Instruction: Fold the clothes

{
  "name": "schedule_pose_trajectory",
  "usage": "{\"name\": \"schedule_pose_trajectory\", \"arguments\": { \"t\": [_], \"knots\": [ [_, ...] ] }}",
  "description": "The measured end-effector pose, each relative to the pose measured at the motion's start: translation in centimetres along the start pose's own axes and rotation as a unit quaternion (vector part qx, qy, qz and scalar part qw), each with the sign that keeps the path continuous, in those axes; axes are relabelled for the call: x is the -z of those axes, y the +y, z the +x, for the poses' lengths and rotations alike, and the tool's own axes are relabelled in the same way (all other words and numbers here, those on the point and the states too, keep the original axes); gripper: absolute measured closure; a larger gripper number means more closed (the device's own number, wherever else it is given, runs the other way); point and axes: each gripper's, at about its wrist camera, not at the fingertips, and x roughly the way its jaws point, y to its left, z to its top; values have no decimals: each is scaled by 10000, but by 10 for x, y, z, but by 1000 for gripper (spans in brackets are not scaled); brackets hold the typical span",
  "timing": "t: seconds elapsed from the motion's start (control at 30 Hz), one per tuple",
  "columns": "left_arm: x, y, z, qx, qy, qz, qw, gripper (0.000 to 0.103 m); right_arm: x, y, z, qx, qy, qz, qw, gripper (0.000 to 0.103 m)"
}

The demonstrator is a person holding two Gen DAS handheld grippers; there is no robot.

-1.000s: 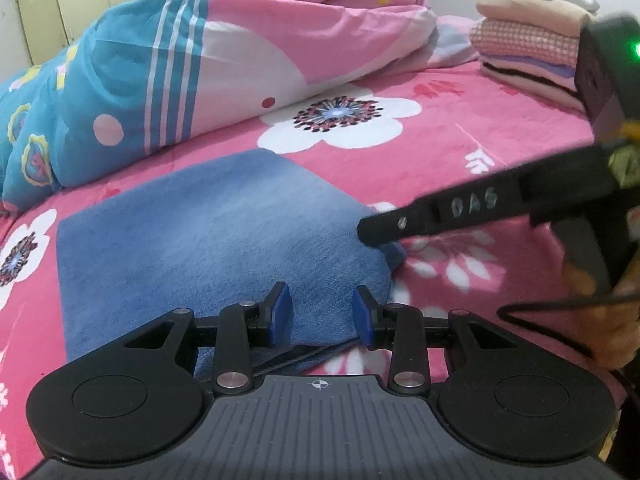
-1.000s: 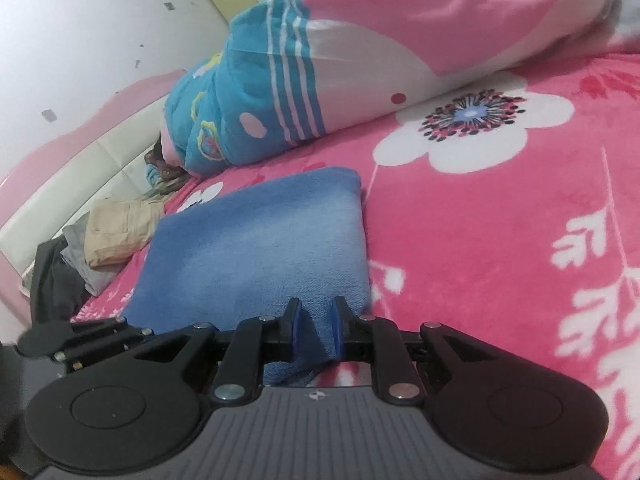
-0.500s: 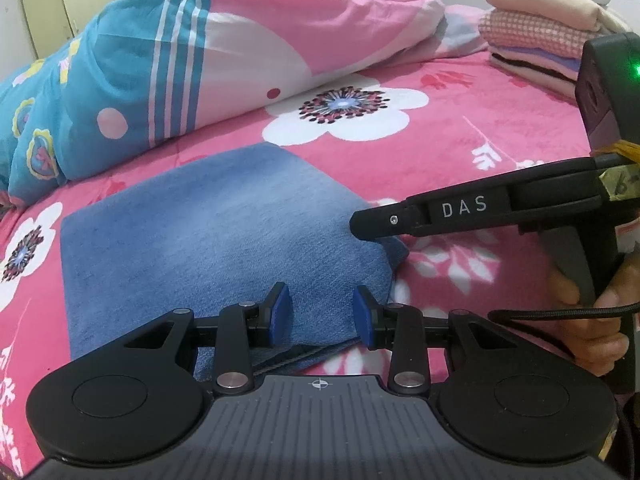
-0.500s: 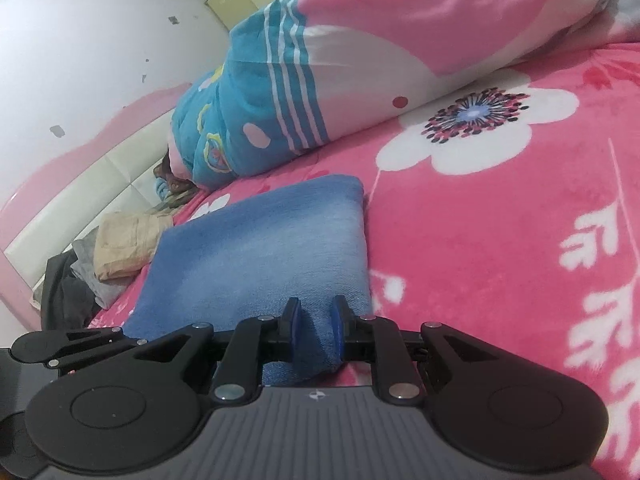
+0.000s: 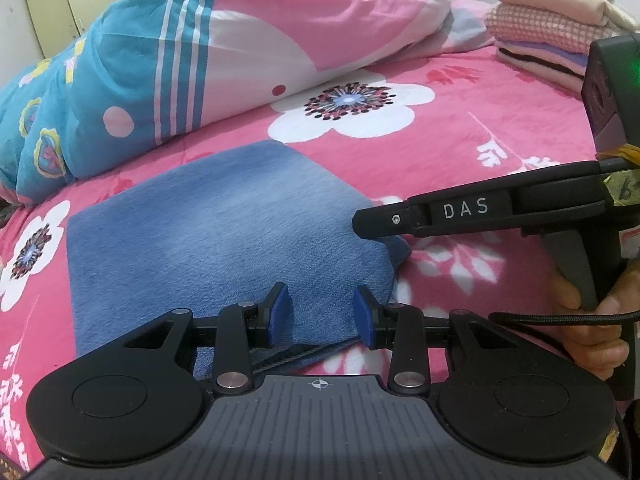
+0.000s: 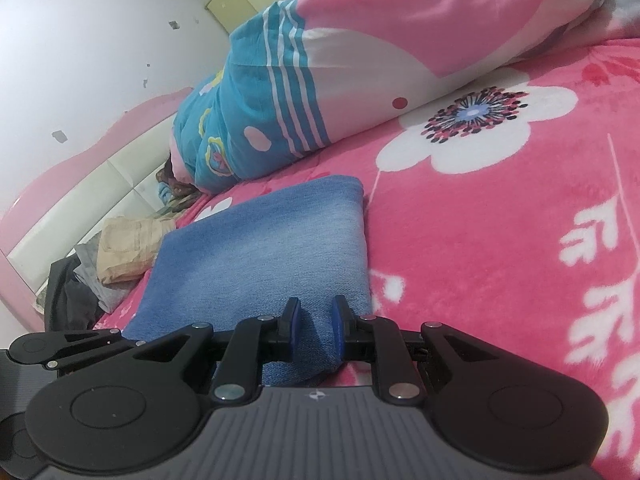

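Blue denim, folded into a flat rectangle, lies on the pink flowered blanket (image 5: 460, 152); this folded denim garment (image 5: 208, 232) sits in front of the rolled pink-and-teal quilt (image 5: 192, 48). Only the left wrist view shows the stack of folded clothes (image 5: 548, 36) at the far right of the bed, and the person's hand (image 5: 592, 332) around the handle of the right gripper (image 6: 314, 330), whose finger reaches in from the right to the garment's near right corner. Only the right wrist view shows the white padded headboard (image 6: 80, 200) and a heap of beige and dark unfolded clothes (image 6: 120, 256) beside it. That heap is partly cut off by the gripper body, and its pieces are hard to tell apart. The left gripper (image 5: 322, 316) hovers at the garment's near edge with its blue pads spread and clear of the cloth between them. The right gripper's pads pinch a raised fold of denim at the near corner
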Motion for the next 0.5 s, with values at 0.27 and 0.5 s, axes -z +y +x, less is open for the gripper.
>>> {"name": "schedule_pose_trajectory", "arguments": {
  "t": [0.27,0.5],
  "knots": [
    [0,-2,0,-71,19,36,10000,67,0,-1,0,-19,-18,18,10000,85],
    [0,-3,-1,-103,14,45,9999,67,2,0,0,-20,-35,40,10000,85]
  ]
}}
